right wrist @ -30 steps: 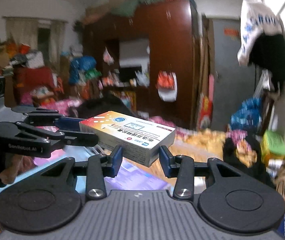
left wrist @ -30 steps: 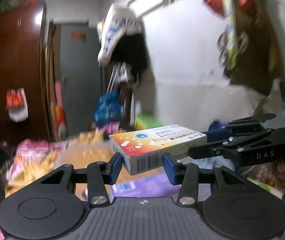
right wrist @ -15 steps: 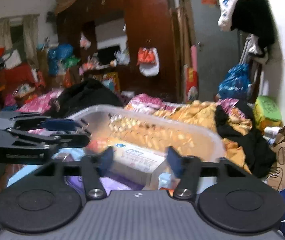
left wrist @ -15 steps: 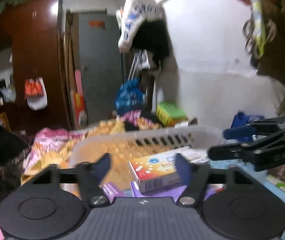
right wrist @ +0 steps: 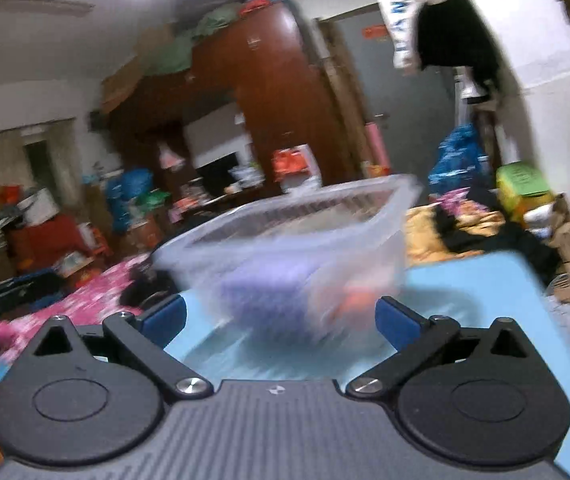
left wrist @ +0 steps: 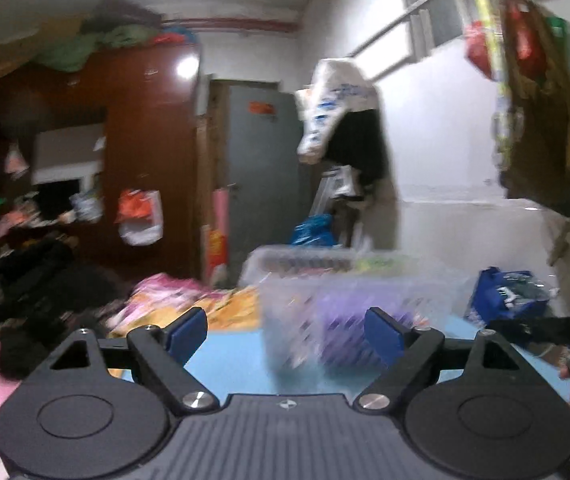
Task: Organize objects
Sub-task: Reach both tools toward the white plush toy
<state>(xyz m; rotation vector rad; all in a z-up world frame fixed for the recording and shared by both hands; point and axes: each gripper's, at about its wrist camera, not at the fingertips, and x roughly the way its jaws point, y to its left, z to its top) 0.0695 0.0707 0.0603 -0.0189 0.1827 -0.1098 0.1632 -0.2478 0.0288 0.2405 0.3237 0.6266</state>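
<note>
A clear plastic bin (left wrist: 349, 276) stands on the light blue table (left wrist: 237, 364), with purple items blurred inside it. My left gripper (left wrist: 285, 330) is open and empty, low in front of the bin. In the right wrist view the same bin (right wrist: 285, 236) sits on the table (right wrist: 477, 296), with purple and orange shapes inside. My right gripper (right wrist: 281, 318) is open and empty just in front of it. The medicine box is not visible. The right gripper's dark arm (left wrist: 545, 328) shows at the right edge of the left wrist view.
A brown wardrobe (left wrist: 137, 152) and grey door (left wrist: 261, 168) stand behind. Clothes and bags (left wrist: 45, 280) are piled left of the table. A blue bag (left wrist: 505, 296) sits right of the bin. A white wall is on the right.
Both grippers let go of the medicine box, which dropped into the bin. Both have opened wide and drawn back and down, so the bin is now seen from the side.
</note>
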